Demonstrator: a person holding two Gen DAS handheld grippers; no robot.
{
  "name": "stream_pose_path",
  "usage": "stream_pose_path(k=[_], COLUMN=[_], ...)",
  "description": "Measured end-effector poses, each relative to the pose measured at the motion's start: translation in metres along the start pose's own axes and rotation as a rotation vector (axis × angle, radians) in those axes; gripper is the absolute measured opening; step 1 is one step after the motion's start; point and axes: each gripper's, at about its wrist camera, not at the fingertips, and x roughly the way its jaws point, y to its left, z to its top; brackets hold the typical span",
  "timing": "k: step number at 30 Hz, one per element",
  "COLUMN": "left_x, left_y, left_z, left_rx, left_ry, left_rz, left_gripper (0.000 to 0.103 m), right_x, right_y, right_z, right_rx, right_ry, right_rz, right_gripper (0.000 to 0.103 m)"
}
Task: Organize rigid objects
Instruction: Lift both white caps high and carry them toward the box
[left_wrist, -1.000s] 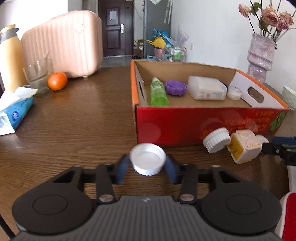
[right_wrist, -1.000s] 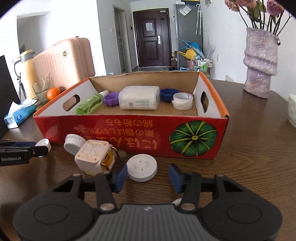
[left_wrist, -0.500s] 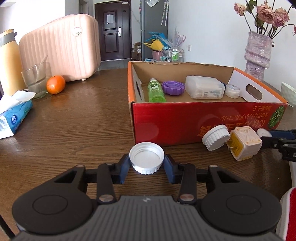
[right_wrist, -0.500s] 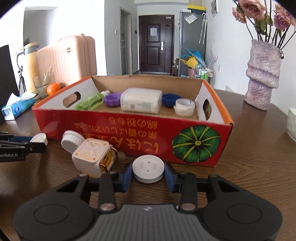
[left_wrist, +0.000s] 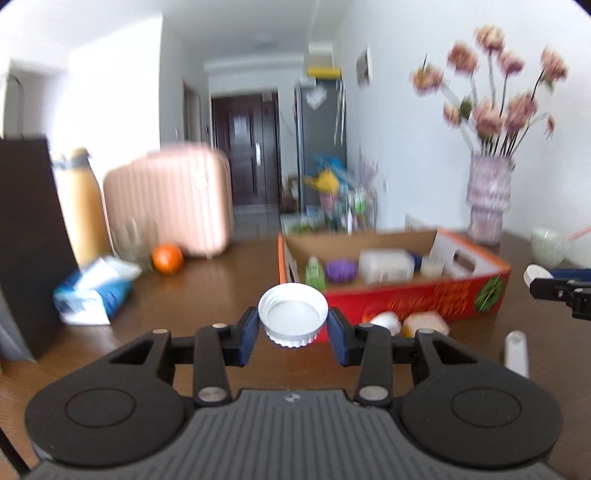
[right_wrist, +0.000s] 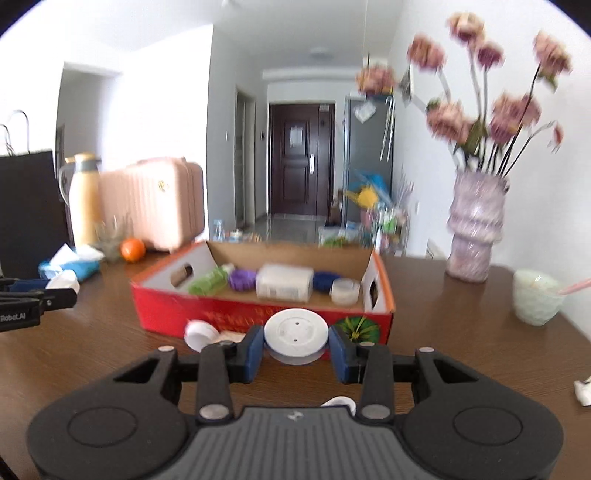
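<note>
White ribbed cap sits clamped in the left gripper jaws, lifted off the tabletop; a white disc is pinched in the right gripper. Beyond stands the red cardboard box, holding a green bottle, purple lid and white tub.

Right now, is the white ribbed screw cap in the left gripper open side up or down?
Open side up: the left wrist view shows the white ribbed screw cap with its hollow interior facing upward, between the left gripper pads.
</note>
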Motion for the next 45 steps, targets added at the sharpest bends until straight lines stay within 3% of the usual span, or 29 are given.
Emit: stream_pose_path(k=[11,19,24,30,36,45], left_x=[-0.142,-0.198,-0.221,-0.231,-0.217,-0.185], left_y=[-0.003,-0.015,-0.019,-0.019,-0.018,-0.011], left_z=[0.027,0.007,0.001,0.005,0.013,0.064], left_rx=[-0.042,-0.032,-0.029,-0.028,-0.028,-0.041], left_ry=[-0.293,-0.325,-0.347,-0.382,-0.386,-0.454], left_rz=[-0.021,-0.031,-0.02,-0.027,-0.033,-0.031], left_gripper=[0.041,0.041,0.041,0.041,0.041,0.041], right_x=[-0.133,-0.204,-0.227,-0.239,-0.229,-0.201], right_y=[0.02,0.035,0.037,0.037,0.035,0.033], right_z=[0.015,-0.003,-0.015,-0.012,0.001,0.057], right_rx=[0.014,-0.007,0.017,0.022,0.025,-0.011], right_ry=[-0.256,-0.38,-0.409,-0.45,-0.471,-0.507], right_rz=[0.022,0.046,0.044,0.04,0.031,0.023], right_gripper=[0.038,0.038,0.038,0.038,0.038,0.038])
